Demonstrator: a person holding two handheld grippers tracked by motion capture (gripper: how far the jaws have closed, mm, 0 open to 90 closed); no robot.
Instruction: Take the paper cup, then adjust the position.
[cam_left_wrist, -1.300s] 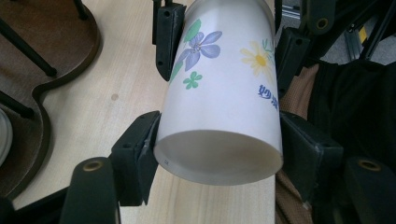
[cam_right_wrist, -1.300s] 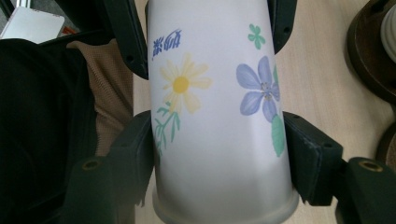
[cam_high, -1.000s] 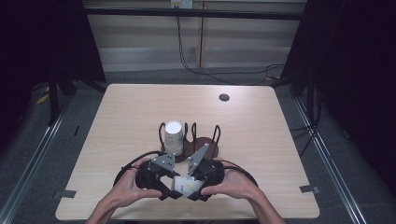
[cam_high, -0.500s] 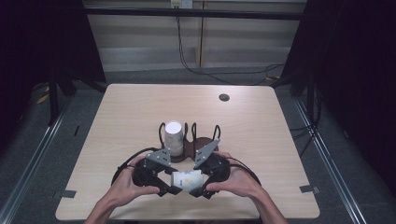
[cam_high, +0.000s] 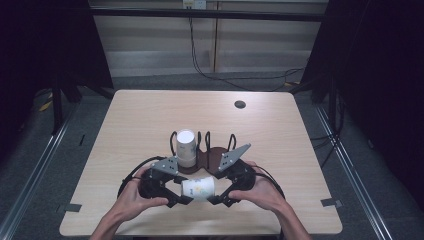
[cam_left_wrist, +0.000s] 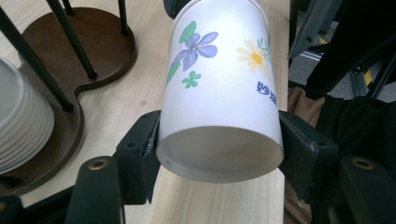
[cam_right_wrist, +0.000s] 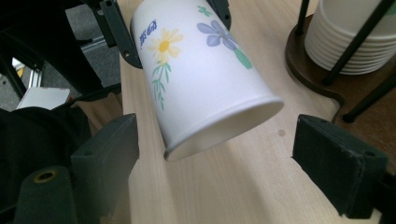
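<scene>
The left hand-held gripper is clamping the paper cup lying sideways, its base pointing toward the right hand-held gripper, whose jaws have just opened wide.

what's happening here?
A person works two handheld tools over a wooden table. The left tool is clamped on a flowered paper cup, holding it sideways. The right tool has just opened, its jaws apart around the cup's far end without touching. A cup stack sits in a wooden holder behind.
</scene>
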